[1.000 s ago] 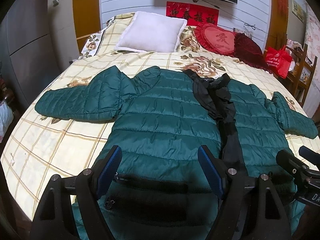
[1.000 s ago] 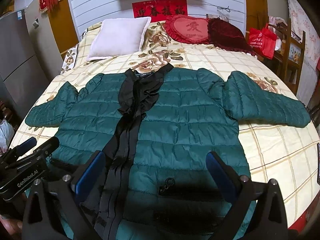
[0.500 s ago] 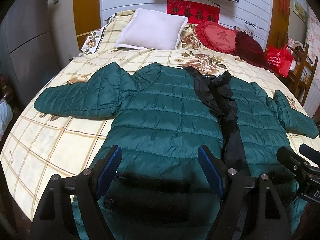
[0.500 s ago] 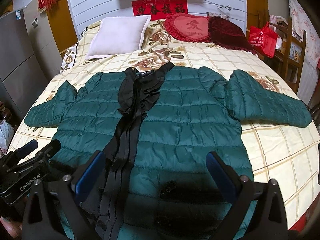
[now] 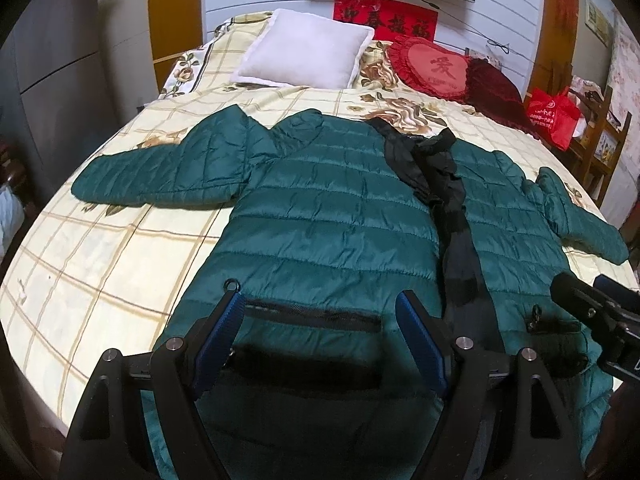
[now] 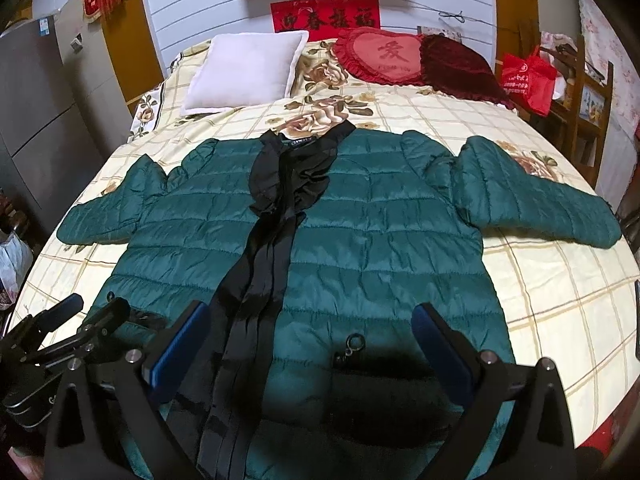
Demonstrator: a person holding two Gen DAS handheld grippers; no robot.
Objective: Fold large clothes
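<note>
A dark green quilted puffer jacket (image 5: 332,220) lies flat, front up, on the bed, sleeves spread to both sides; it also fills the right wrist view (image 6: 360,240). A black lining strip (image 6: 272,240) runs down its open front. My left gripper (image 5: 320,344) is open and empty, hovering over the hem by the left pocket zipper (image 5: 312,314). My right gripper (image 6: 312,352) is open and empty over the hem near a zipper pull (image 6: 354,344). Each gripper shows at the edge of the other's view.
The bed (image 6: 560,300) has a cream checked floral sheet. A white pillow (image 6: 244,74), a red heart cushion (image 6: 384,58) and a dark red cushion (image 6: 460,68) lie at its head. A red bag (image 6: 528,80) and wooden shelf stand at the right. Grey cabinets stand at the left.
Both grippers have lifted and tilted slightly, so the jacket sits a little lower and farther in view. The jacket has not moved. Both grippers stay open.
</note>
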